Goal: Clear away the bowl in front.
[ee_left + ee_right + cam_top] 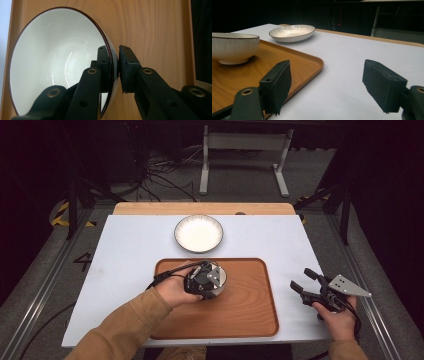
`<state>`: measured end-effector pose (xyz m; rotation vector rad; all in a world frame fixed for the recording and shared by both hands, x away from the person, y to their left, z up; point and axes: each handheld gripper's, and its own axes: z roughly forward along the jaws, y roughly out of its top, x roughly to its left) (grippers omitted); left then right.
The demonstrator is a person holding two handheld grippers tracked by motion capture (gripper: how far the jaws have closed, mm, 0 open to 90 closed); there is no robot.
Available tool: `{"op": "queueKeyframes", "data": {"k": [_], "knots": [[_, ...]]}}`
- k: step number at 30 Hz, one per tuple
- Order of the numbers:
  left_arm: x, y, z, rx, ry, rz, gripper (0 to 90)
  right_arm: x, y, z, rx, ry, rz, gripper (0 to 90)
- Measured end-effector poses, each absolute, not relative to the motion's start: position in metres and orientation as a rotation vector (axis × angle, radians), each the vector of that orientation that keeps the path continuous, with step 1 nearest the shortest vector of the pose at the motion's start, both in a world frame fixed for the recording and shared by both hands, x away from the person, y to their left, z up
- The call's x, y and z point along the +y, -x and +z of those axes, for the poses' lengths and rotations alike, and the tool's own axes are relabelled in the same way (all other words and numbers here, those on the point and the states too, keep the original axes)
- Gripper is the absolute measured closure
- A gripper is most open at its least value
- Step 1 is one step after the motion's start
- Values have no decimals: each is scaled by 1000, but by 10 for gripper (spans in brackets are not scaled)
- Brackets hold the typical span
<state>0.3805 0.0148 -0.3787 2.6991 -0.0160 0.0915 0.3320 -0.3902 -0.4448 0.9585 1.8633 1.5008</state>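
The white surface (125, 270) carries a wooden tray (250, 310) near the person, likely as a carrying base, and a shallow plate (198, 233) beyond it. On the tray sits a bowl (55, 62); the left gripper (115, 65) pinches its rim, one jaw inside, one outside. The right gripper (327, 85) waits wide open and empty, just off the tray

The high view hangs over the person's side, looking forward and down at the whole table (125, 250). The left gripper view sits right up against the bowl (57, 65), facing down onto the wooden tray (155, 32). The right gripper view is low, skimming across the table, and catches that same bowl and tray, plus the plate (292, 32) farther back.
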Motion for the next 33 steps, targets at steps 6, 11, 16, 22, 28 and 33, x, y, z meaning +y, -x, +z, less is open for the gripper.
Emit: {"op": "queueKeyframes", "data": {"k": [6,11,16,22,28,33], "knots": [[15,-381,-379,-27,-2707,80,804,-390,-332,-445,1864,-960,1499,243],[15,-380,-379,-12,-2713,34,815,-390,-332,-445,1862,-962,1506,242],[13,-378,-380,-34,-2704,-33,798,-390,-332,-445,1862,-961,1505,242],[13,-377,-377,-14,-2691,-39,781,-390,-332,-445,1863,-963,1508,242],[18,-376,-371,50,-2621,-47,643,-390,-333,-445,1862,-963,1510,242],[24,-375,-365,159,-2551,-11,414,-387,-336,-445,1869,-957,1519,242]]}}
